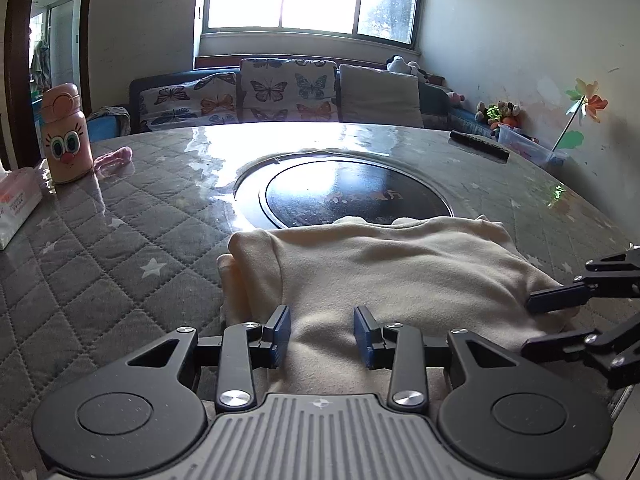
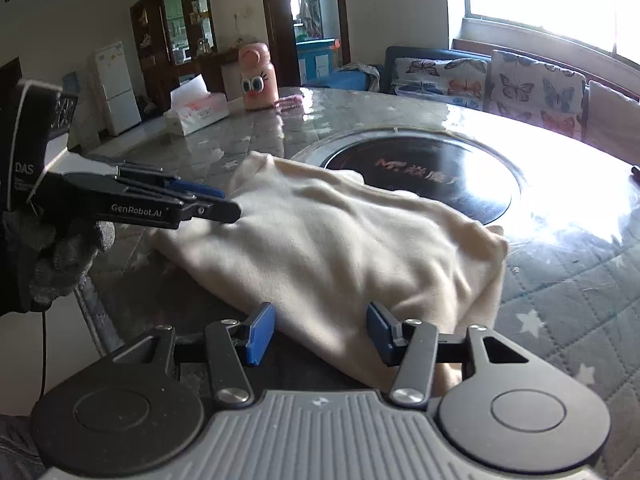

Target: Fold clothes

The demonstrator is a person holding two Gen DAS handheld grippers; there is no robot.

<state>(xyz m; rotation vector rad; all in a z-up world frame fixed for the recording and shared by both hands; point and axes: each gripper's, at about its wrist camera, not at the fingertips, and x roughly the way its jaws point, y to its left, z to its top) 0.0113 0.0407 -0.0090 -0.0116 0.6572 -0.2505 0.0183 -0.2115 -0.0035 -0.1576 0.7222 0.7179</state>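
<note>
A cream garment (image 1: 384,268) lies folded into a rough rectangle on the quilted grey table cover (image 1: 120,264); it also shows in the right wrist view (image 2: 340,236). My left gripper (image 1: 322,336) is open, its jaws over the garment's near edge, holding nothing. It shows from the side in the right wrist view (image 2: 224,204), at the garment's left end. My right gripper (image 2: 320,334) is open over the garment's near edge. It appears in the left wrist view (image 1: 532,326) at the garment's right end.
A pink cartoon bottle (image 1: 66,132) and a tissue pack (image 1: 14,208) stand at the table's far left. A round black inset hotplate (image 1: 352,196) sits beyond the garment. A dark remote (image 1: 480,145) lies far right. A sofa with butterfly cushions (image 1: 280,92) is behind the table.
</note>
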